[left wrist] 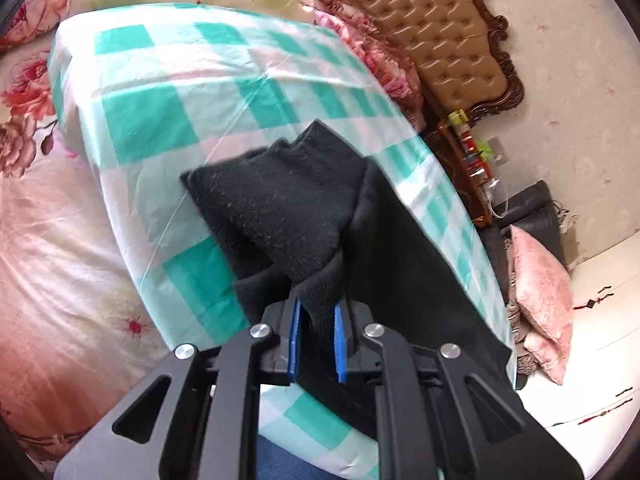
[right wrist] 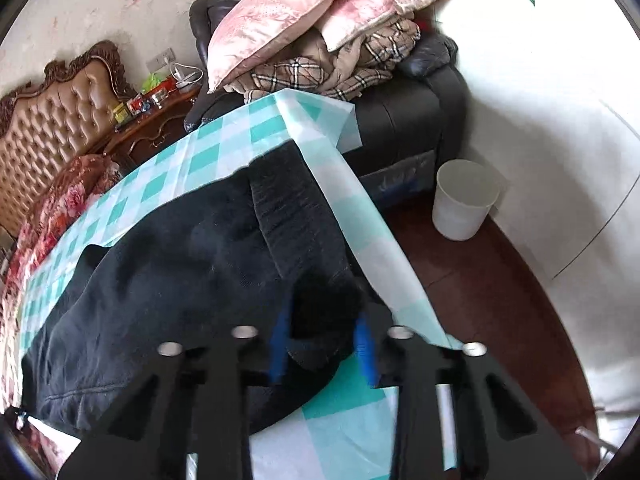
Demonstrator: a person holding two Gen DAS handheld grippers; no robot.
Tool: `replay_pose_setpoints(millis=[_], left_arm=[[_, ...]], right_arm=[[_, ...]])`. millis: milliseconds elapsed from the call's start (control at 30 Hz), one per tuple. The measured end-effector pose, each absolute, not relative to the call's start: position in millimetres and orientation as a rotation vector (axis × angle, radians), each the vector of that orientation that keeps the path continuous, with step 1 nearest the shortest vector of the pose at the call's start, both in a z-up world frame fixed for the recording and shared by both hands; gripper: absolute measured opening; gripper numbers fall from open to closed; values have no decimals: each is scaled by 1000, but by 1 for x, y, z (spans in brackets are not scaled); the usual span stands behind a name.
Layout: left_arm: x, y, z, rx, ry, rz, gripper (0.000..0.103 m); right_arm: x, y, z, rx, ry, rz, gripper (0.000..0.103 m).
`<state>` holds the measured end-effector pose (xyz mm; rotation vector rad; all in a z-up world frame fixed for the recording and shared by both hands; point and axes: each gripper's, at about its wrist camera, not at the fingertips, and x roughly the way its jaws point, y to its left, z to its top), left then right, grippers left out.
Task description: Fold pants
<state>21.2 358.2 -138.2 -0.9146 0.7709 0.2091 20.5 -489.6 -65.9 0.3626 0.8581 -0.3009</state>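
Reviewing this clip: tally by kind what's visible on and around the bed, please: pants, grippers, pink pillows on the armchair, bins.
Black pants: 1
Grippers: 2, the left gripper and the right gripper, each shut on pants fabric
Pink pillows on the armchair: 2
White bin: 1
Total: 6

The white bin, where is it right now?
In the right wrist view the white bin stands on the dark wood floor at the right, just off the corner of the checked cloth, below the black armchair.
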Motion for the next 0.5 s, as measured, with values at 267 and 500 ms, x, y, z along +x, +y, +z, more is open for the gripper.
replay_pose_setpoints(millis=[267,500], left_arm=[[12,364,-154,-932,815,225,25],[-13,299,-123,-929,813,48,47]], right_arm=[[15,-486,-76,313,915,-365,17],[-30,-482,-39,304,778,-474,39]])
